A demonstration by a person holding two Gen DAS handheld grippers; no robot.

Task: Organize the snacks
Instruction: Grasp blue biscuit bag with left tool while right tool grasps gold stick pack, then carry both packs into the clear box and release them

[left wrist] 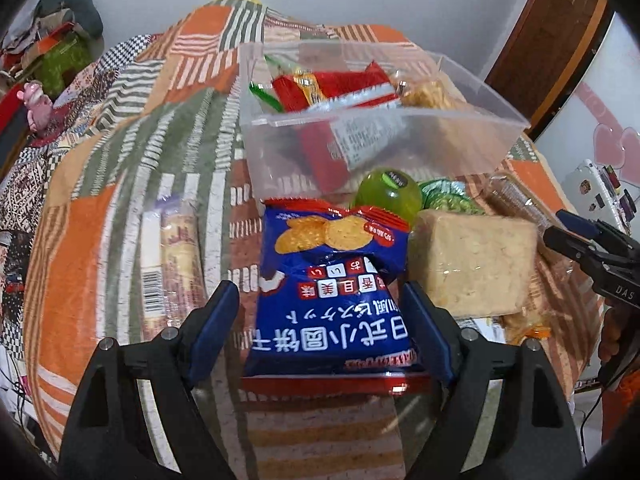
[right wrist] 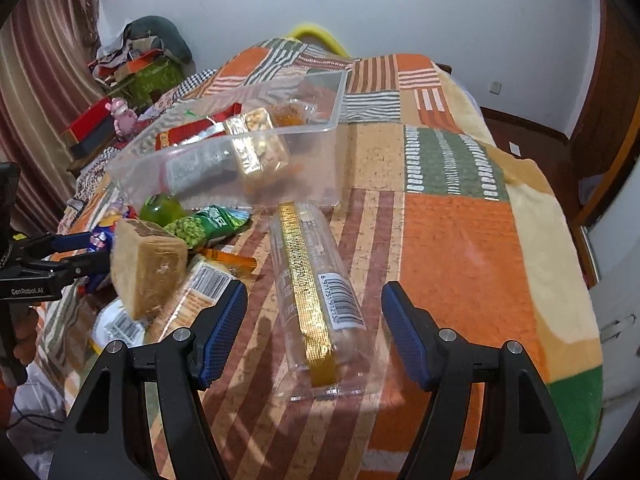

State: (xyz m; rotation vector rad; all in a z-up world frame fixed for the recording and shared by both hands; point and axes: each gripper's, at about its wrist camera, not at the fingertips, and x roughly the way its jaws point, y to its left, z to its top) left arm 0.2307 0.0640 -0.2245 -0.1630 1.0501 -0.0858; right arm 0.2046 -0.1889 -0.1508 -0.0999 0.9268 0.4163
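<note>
A clear plastic bin [left wrist: 460,148] [right wrist: 320,184] stands on the patchwork blanket and holds red packets [left wrist: 344,84] and other snacks. In the left wrist view my left gripper [left wrist: 324,304] is open, its fingers either side of a blue cracker bag [left wrist: 332,292] lying on the blanket. In the right wrist view my right gripper [right wrist: 314,304] is open, its fingers either side of a clear tube pack with a gold strip [right wrist: 316,292]. Loose snacks lie between: a beige block [left wrist: 472,260] [right wrist: 148,260], a green jelly cup [left wrist: 386,196] [right wrist: 162,206], a green pea packet [right wrist: 208,224].
A long biscuit pack [left wrist: 176,256] lies left of the blue bag. A flat barcode pack [right wrist: 192,296] lies under the beige block. Boxes and clutter [right wrist: 136,76] stand at the bed's far left. The blanket's right edge [right wrist: 568,280] drops to the floor.
</note>
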